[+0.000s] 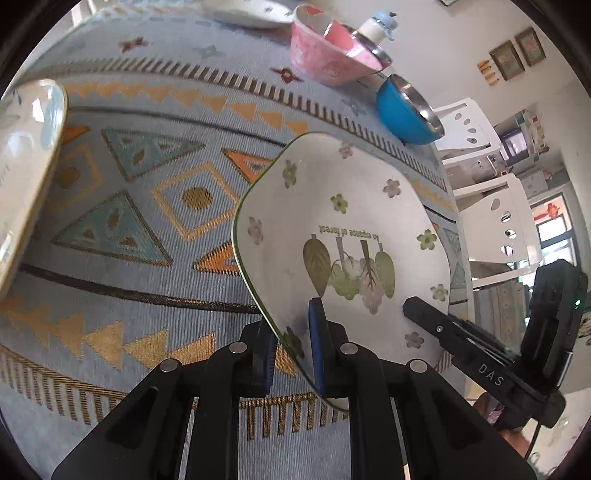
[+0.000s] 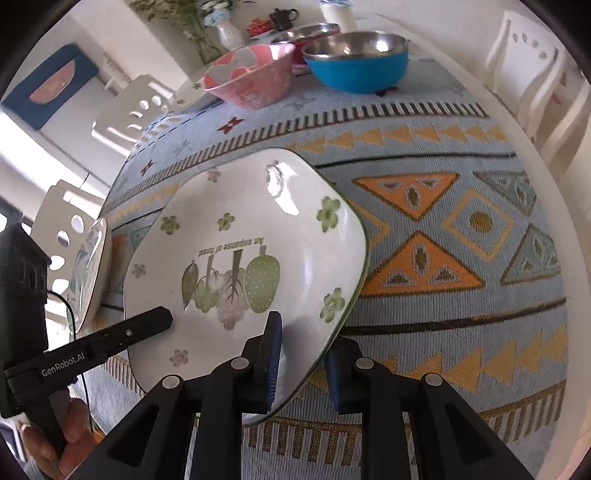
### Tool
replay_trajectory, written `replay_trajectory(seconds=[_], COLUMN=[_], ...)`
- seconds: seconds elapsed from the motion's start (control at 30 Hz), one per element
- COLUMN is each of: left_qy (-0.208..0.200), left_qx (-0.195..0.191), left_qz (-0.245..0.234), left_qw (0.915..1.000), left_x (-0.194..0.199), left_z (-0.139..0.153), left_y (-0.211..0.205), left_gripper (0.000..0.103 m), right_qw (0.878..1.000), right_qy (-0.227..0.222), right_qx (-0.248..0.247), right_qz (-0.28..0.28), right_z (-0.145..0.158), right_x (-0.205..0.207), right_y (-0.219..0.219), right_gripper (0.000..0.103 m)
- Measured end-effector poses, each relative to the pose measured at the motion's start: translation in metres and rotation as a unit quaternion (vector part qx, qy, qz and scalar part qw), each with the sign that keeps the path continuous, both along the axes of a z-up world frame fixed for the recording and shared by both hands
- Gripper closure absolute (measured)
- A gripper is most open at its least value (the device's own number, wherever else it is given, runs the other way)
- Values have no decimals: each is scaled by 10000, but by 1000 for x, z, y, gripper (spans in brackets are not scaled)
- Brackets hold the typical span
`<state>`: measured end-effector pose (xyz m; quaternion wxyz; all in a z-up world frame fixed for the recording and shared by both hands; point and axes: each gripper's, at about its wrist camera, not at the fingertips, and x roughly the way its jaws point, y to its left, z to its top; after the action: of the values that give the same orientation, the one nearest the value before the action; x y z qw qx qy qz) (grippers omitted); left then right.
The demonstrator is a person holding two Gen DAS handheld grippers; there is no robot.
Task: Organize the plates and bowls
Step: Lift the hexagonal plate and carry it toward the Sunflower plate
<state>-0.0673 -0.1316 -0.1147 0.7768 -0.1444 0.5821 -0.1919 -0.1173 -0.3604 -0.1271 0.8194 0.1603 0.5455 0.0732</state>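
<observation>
A white squarish plate with green flowers and a tree print [image 1: 343, 229] [image 2: 243, 258] is held between both grippers above the patterned tablecloth. My left gripper [image 1: 291, 354] is shut on its left rim. My right gripper [image 2: 303, 365] is shut on its right rim, and its finger also shows in the left wrist view [image 1: 436, 325]. A pink bowl [image 1: 325, 51] [image 2: 251, 74] and a blue bowl with a steel inside [image 1: 406, 110] [image 2: 358, 62] stand at the far side. Another white plate [image 1: 29, 162] [image 2: 92, 266] is at the left.
The table carries a blue tablecloth with orange triangles [image 1: 147, 221] [image 2: 461, 240]. A further white plate [image 1: 243, 14] lies at the far edge. White chairs [image 1: 495, 221] [image 2: 539, 85] stand around the table. A vase with flowers [image 2: 225, 29] and a steel bowl [image 2: 306, 33] are behind the bowls.
</observation>
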Motion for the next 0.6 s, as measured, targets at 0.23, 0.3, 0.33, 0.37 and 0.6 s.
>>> replay_trajectory(seconds=[0.23,0.3,0.33,0.37,0.6], left_qy=[-100,-157,-206,-237,-619], left_qx=[-38,-46,-59,-58,-17], left_qz=[140,163,183,198,391], left_qw=[9998,9997,9996,9995,9973], left_x=[-1,-3,-4,-4,-10], left_z=[13,16,20,23,60], left_y=[5,6,7,8,30], left_gripper=[90,90,90,90,90], right_qw=[9997,9997,9996,9995,9971], right_qy=[-95,-115,-161,-216,-654], right_qx=[44,60,59,39,-5], right_qz=[201,203,216,240,396], right_z=[9,12,15,18,55], right_x=[-1,-2,-2,-2,0], right_y=[5,5,6,8,26], right_gripper=[83,83,83,83,83])
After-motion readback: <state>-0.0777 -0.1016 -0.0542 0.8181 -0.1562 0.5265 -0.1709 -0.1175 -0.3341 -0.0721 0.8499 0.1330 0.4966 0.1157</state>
